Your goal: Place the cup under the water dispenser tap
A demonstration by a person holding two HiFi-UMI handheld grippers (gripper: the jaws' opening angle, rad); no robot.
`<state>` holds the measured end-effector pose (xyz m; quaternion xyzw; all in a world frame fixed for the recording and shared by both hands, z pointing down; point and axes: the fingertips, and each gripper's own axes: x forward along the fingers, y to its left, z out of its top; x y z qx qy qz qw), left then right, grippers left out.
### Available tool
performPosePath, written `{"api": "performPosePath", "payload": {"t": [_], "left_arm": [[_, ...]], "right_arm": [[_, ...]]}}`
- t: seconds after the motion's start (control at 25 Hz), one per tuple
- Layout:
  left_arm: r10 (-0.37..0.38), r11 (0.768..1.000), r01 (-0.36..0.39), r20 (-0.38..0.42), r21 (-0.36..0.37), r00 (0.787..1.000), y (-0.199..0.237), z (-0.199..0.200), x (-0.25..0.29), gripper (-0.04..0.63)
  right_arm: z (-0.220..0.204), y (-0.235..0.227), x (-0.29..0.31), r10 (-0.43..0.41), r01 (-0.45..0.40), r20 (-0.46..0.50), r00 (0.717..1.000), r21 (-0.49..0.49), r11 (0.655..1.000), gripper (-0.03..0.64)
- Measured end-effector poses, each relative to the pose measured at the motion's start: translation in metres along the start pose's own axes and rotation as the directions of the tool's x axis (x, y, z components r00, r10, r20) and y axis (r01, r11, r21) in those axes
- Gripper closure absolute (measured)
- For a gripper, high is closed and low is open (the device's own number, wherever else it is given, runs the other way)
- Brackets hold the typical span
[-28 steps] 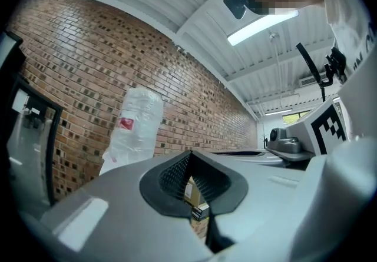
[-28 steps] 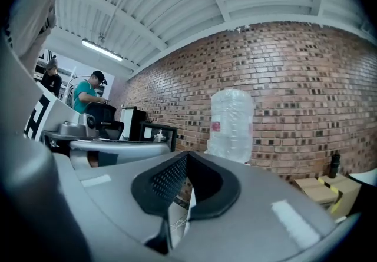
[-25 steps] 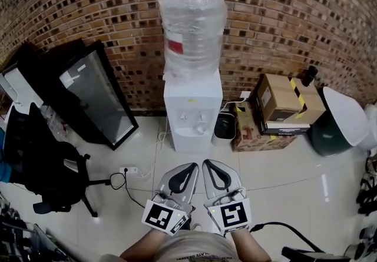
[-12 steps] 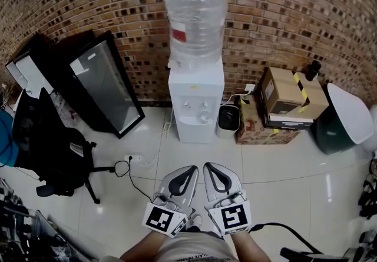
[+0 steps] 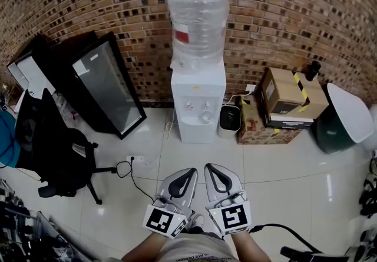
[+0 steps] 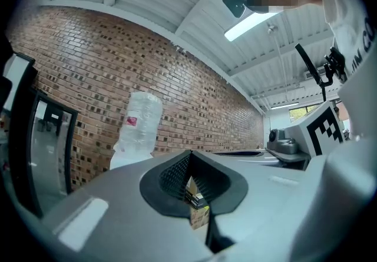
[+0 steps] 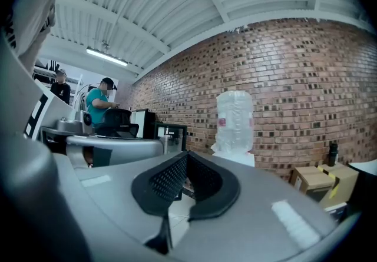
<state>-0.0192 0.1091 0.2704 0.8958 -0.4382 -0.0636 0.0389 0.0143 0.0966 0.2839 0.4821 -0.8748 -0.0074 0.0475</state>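
Two clenched, empty grippers, left gripper (image 5: 192, 171) and right gripper (image 5: 208, 168); one water dispenser (image 5: 198, 108) by the wall (image 5: 294, 13), higher in view than before

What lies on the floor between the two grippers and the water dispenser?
Nothing: the head view shows bare floor tiles there; a power strip lies off to the left.

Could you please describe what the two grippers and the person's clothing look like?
The left gripper and right gripper are alike: pale grey curved shells lined with black ribbed pads around a teardrop opening. Each carries a white cube with black square markers. A black cable trails off beside the right one. The person wears a light shirt with dark print.
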Motion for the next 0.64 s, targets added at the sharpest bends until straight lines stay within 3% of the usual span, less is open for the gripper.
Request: {"api": "performPosePath", "payload": {"t": [0.64], "left_arm": [[-0.037,0.999,0.037,0.012,-0.014,0.999,0.017,0.01,0.005,0.603]], "right_arm": [[0.003,0.008,0.008,-0.028,0.027,-0.021,0.999,-0.017,0.999,0.612]]}}
